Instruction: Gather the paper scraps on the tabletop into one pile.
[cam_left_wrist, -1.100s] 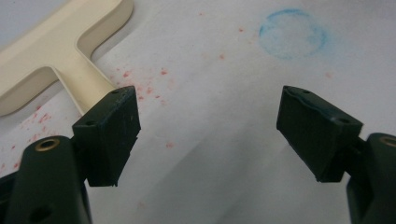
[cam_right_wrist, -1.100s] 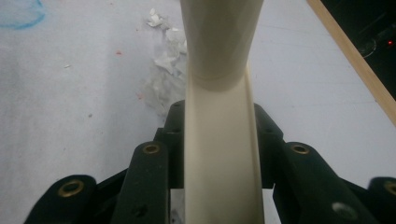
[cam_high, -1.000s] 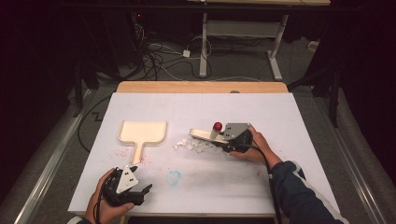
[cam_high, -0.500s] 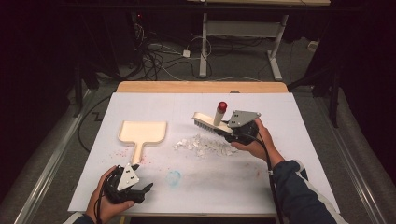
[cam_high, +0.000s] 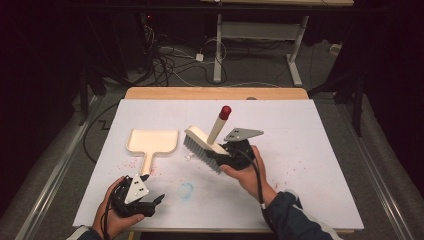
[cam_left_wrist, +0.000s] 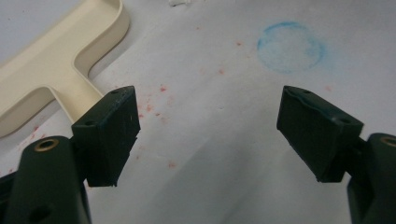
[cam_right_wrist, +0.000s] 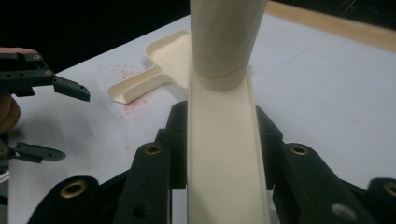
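Note:
A cream hand brush (cam_high: 202, 141) with grey bristles and a red-tipped handle (cam_high: 225, 112) is tilted over the white table sheet (cam_high: 310, 150), bristles down. My right gripper (cam_high: 216, 154) is shut on the brush's cream back (cam_right_wrist: 223, 140), one jaw on each side. Left of the bristles lies a cream dustpan (cam_high: 152, 141) (cam_right_wrist: 161, 70) (cam_left_wrist: 51, 65), flat, its handle toward me. A few white scraps (cam_high: 189, 157) show by the bristles. Near the front edge my left gripper (cam_high: 150, 202) (cam_left_wrist: 210, 128) stands open over bare sheet, beside the dustpan's handle.
Red specks (cam_high: 137, 162) and a faint blue ring (cam_high: 186, 190) (cam_left_wrist: 290, 46) mark the sheet. A wooden table edge (cam_high: 215, 93) runs along the back. Cables and desk legs (cam_high: 218, 45) are on the floor beyond. My left gripper (cam_right_wrist: 46, 93) shows at the left of the right gripper view.
My right gripper lifted the brush off the scraps, then carried it left toward the dustpan. The scrap pile is now mostly hidden by the bristles. The left gripper has stayed put.

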